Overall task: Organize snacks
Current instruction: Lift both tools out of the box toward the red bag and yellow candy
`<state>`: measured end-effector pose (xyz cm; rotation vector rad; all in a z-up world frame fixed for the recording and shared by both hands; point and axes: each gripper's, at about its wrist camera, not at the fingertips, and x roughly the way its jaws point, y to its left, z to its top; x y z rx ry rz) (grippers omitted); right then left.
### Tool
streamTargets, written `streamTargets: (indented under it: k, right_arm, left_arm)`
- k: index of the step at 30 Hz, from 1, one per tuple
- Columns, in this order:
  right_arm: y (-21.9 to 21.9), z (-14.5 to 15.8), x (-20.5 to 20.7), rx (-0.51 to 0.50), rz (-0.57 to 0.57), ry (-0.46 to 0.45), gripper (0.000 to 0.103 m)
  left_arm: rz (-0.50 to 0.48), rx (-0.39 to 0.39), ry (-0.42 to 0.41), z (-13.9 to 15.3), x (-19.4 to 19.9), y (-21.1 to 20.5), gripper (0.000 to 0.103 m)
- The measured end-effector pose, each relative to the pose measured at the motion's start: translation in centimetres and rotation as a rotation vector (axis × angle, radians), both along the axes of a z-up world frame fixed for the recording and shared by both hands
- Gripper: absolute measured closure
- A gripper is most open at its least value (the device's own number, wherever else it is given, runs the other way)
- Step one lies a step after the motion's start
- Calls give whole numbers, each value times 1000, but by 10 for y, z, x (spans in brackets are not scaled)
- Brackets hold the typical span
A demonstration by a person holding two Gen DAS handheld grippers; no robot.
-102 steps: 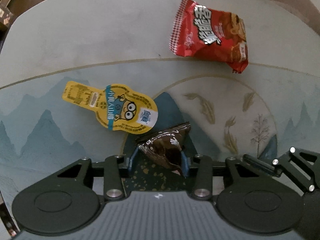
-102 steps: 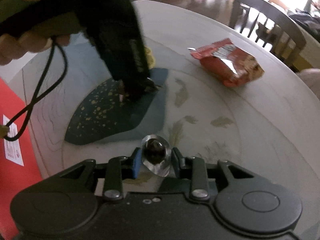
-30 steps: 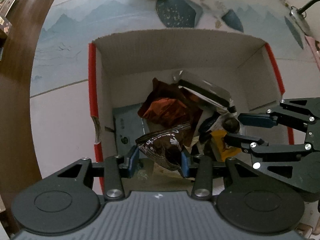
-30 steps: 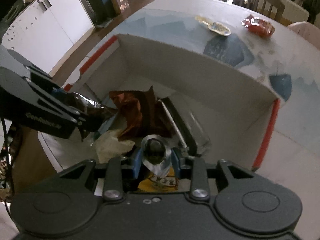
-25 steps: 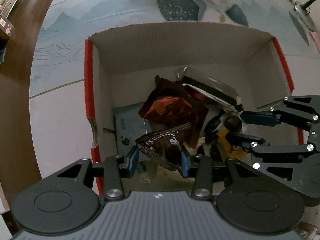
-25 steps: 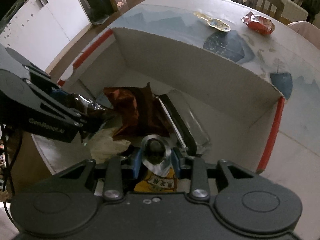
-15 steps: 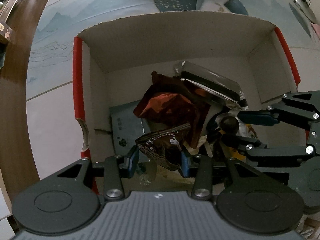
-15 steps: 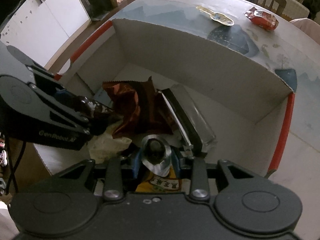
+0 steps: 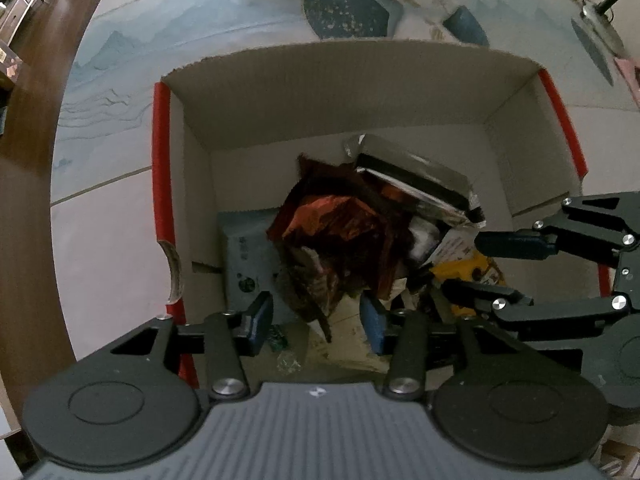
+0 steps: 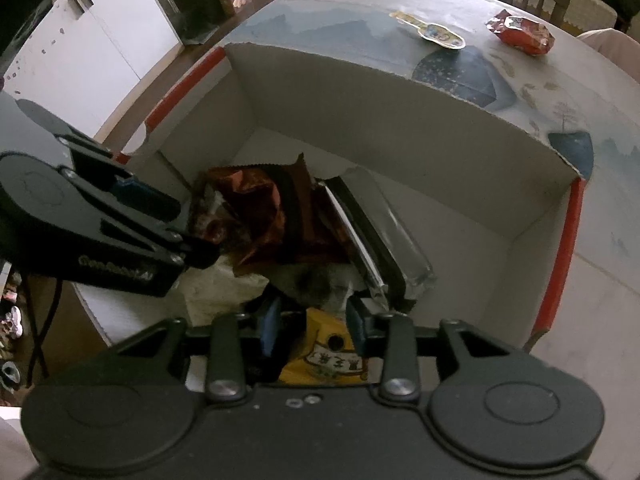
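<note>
The two snacks left out, a yellow packet (image 10: 428, 33) and a red bag (image 10: 520, 34), lie near the table's far edge, beyond the far wall of the box (image 10: 400, 108); the bag is more to the right gripper's (image 10: 312, 322) side. Both grippers hang over the snack pile (image 9: 340, 236) inside the box. The left gripper (image 9: 316, 320) and the right are both opening, pads clear of any wrapper.
</note>
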<state>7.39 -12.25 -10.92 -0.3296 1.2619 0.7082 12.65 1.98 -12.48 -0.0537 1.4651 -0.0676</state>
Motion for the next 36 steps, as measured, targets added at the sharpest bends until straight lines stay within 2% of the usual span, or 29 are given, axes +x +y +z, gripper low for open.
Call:
streamTargets:
  k: [14,18,21,26,34,36]
  right_arm:
    - [-1,39,-9,45,21,-65,63]
    - [-2,52,-11,61,29,-101,59]
    - [-4,64,-12,74,27,-129,49]
    - [-8,85,-10,100,23,-180,27]
    - [-17,114,8,130,-5,-241,11]
    - [-20,120,15,142,-10,-256,9]
  left_arm:
    - [-26,-45,-102,46,-13,-1,51]
    - [-17,-55,-144,62,-16,3,43]
    - [-9,-57,-173,73,-16,3,43]
    - [8,-53,-226,92,-12,6,42]
    - [24,-54,-299,117,6,8,34]
    - [29,-52,-313,122,13,8,32]
